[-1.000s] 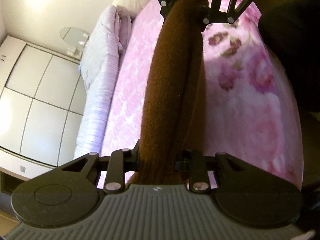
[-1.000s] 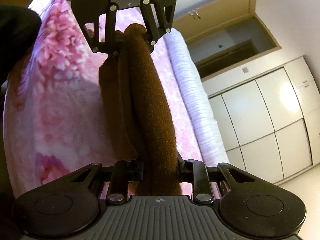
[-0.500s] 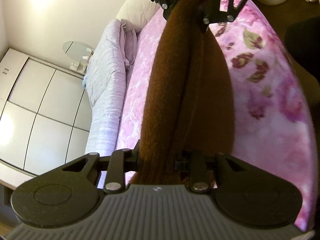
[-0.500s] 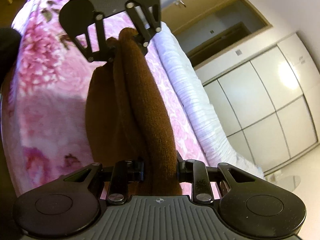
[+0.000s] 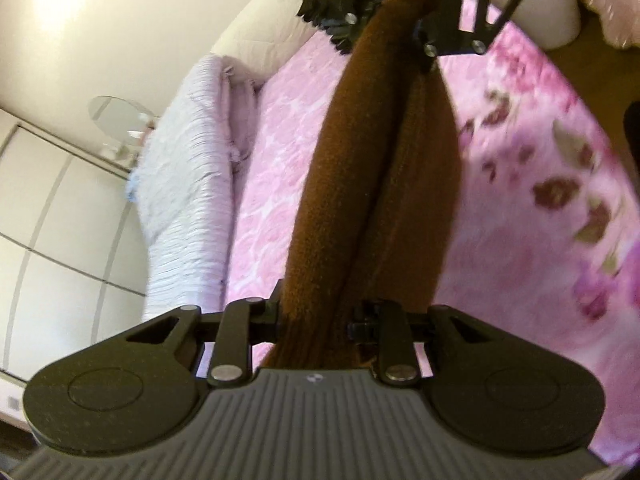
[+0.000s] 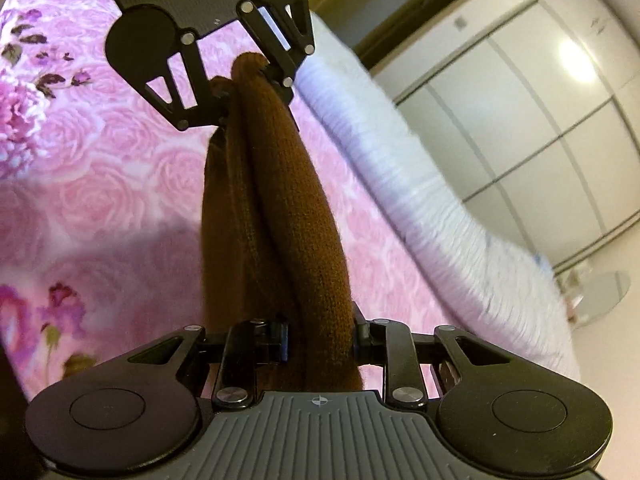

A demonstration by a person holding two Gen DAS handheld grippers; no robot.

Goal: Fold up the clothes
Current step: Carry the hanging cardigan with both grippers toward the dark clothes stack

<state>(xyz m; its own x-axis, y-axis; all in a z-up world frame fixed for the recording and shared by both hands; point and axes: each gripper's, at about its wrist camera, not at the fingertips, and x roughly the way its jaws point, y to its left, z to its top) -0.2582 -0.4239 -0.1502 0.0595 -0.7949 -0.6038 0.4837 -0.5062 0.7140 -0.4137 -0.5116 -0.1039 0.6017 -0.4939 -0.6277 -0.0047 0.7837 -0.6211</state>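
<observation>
**Item:** brown knitted garment (image 5: 360, 184), gathered into a long roll and stretched in the air between the two grippers, above the pink floral bedspread (image 5: 520, 208), which serves as landmark here.

**Left gripper** (image 5: 316, 320): jaws drawn in narrow, clamped on one end of the garment. Seen also from the right wrist view, at the far end of the roll (image 6: 250, 96).

**Right gripper** (image 6: 320, 340): jaws likewise pinched onto the other end. From the left wrist view it appears at the far end (image 5: 404, 28), with a tuft of knit poking past the fingers.

**Position of garment:** hanging over the bedspread, its middle sagging toward it. Whether the lowest part touches the bedspread cannot be told. A second layer hangs beside the taut one, so the cloth is doubled or bunched.

**Beside the bedspread:** a pale ribbed quilt (image 5: 188, 184) bunched along its far side; white wardrobe doors (image 6: 540, 128) beyond that.

**Risks, as judged:**
- The grip is on bunched knit, not a clean edge; a layer may slip out of either jaw and the roll drop unevenly.
- Loose hanging layers may fall skewed when lowered onto the bedspread, giving a crooked fold.
- Pulling the grippers further apart may stretch or distort the knit.
- Both views are blurred, which suggests motion; a fast swing could fling the loose layer off line.

**Containers:** a pale cylindrical object (image 5: 548, 12) stands past the bedspread's far corner, possibly a bin; contents not visible. No other container is seen.
</observation>
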